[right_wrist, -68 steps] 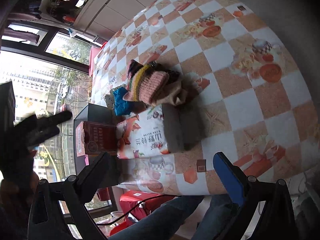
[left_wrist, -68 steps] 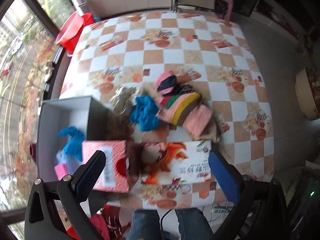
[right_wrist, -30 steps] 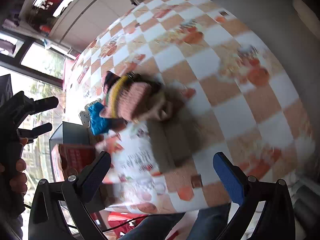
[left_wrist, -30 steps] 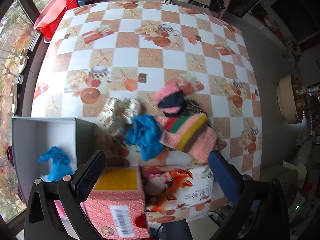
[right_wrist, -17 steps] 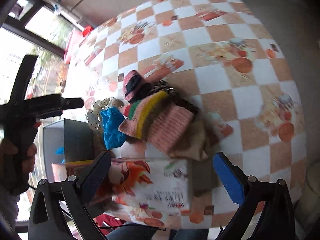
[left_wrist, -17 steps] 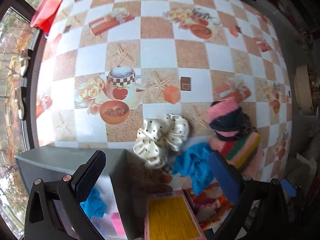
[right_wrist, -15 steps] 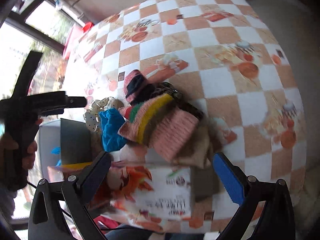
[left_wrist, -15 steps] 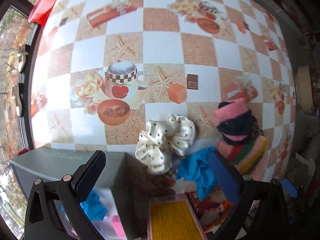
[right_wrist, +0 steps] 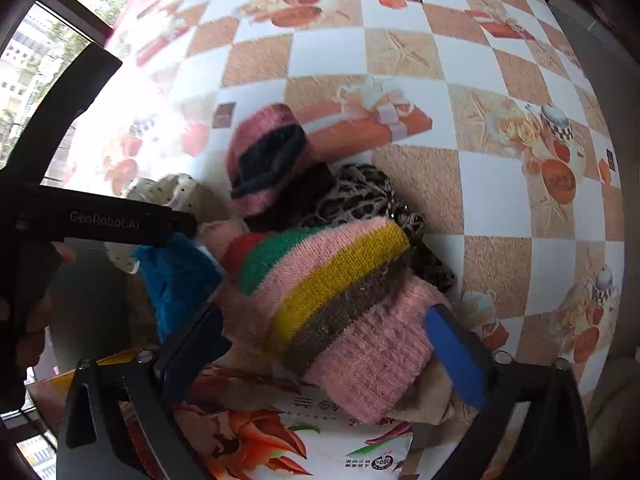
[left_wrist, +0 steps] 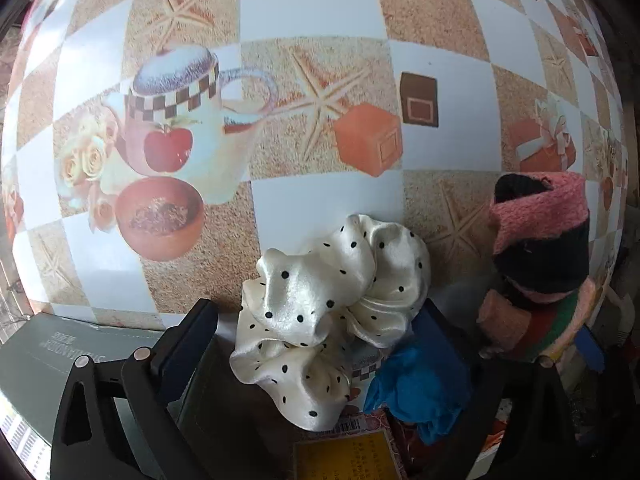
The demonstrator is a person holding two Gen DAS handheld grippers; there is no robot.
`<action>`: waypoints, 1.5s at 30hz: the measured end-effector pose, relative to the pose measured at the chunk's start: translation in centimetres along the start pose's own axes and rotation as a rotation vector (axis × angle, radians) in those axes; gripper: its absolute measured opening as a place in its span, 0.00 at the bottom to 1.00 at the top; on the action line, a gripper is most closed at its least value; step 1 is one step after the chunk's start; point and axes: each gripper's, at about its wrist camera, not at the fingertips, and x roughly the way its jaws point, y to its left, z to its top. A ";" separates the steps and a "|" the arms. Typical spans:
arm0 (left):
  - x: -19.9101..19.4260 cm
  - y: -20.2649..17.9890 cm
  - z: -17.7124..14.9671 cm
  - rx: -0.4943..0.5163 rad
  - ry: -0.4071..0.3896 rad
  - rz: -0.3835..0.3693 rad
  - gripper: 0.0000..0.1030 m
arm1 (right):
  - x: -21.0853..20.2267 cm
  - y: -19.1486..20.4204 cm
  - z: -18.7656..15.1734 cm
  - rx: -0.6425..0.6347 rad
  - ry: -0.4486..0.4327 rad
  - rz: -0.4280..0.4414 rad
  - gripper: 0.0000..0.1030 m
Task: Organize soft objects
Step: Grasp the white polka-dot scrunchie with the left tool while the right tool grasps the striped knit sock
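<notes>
Since half a second ago the left gripper (left_wrist: 318, 326) has dropped close — jaws spread around the polka-dot scrunchie (left_wrist: 334, 304); right gripper (right_wrist: 320, 330) gapes over the striped knit (right_wrist: 336, 300), blue cloth (right_wrist: 176, 276) at nine o'clock.

Setting: domestic room, dining-type tabletop beside a window.

The tabletop (left_wrist: 316, 8) carries a checked oilcloth printed with cups, apples and starfish. Knitted socks (right_wrist: 332, 280), a polka-dot scrunchie (left_wrist: 332, 300) and printed cartons (right_wrist: 280, 440) lie on it. Apartment buildings (right_wrist: 20, 56) show through the window.
</notes>
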 end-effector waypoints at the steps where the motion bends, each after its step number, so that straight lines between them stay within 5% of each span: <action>1: 0.5 0.1 0.0 -0.006 0.018 -0.009 0.94 | 0.1 -0.1 0.0 0.008 0.008 -0.015 0.63; 2: 0.8 0.2 -0.1 -0.017 0.032 -0.003 0.90 | 0.1 -0.3 -0.1 0.019 0.007 -0.038 0.43; 3: 1.0 0.3 -0.2 -0.027 0.036 0.002 0.84 | -0.1 -0.6 -0.1 0.030 0.000 -0.036 0.37; 4: 0.9 0.4 -0.3 -0.029 0.028 0.005 0.69 | -0.4 -1.1 -0.2 0.053 -0.003 0.005 0.22; 5: 0.7 0.5 -0.3 -0.032 0.012 0.008 0.43 | -0.6 -1.5 -0.2 0.071 -0.006 0.035 0.16; 7: -0.6 0.7 -0.6 -0.018 -0.041 -0.011 0.25 | -1.8 -2.5 -0.4 0.107 -0.035 0.059 0.16; 10: -1.6 1.0 -0.9 -0.025 -0.060 -0.099 0.25 | -3.5 -3.6 -0.6 0.152 -0.061 0.122 0.15; 22: -10.0 1.1 -5.9 -0.015 -0.298 -0.100 0.25 | -9.1 -3.2 -0.6 0.135 -0.132 0.156 0.15; 24: -11.5 0.8 -6.9 -0.017 -0.321 -0.114 0.25 | -8.4 -2.6 -0.3 0.069 -0.100 0.136 0.21; 26: -12.2 1.0 -7.4 -0.020 -0.338 -0.118 0.25 | -6.4 -1.7 0.0 -0.011 -0.050 0.060 0.90; 29: -13.4 1.6 -8.6 -0.020 -0.353 -0.120 0.25 | -4.5 0.1 -0.7 -0.185 -0.098 -0.034 0.94; 33: -12.5 0.8 -8.8 -0.031 -0.349 -0.131 0.25 | -0.8 3.1 -1.1 -0.392 -0.059 -0.139 0.94; 34: -12.3 0.9 -9.0 -0.035 -0.347 -0.133 0.25 | -0.1 3.3 -1.1 -0.408 -0.040 -0.156 0.90; 36: -12.2 1.1 -9.6 -0.044 -0.339 -0.139 0.25 | 1.1 3.0 -0.8 -0.378 0.017 -0.173 0.33; 37: -12.2 1.2 -9.8 -0.046 -0.337 -0.142 0.25 | 0.8 2.5 -0.5 -0.330 0.019 -0.163 0.20; 41: -12.9 1.0 -10.8 -0.039 -0.357 -0.135 0.25 | -4.0 -0.9 0.2 -0.082 -0.042 0.043 0.17; 45: -13.9 0.6 -12.4 -0.036 -0.392 -0.135 0.25 | -8.7 -2.4 -0.2 -0.011 -0.095 0.147 0.17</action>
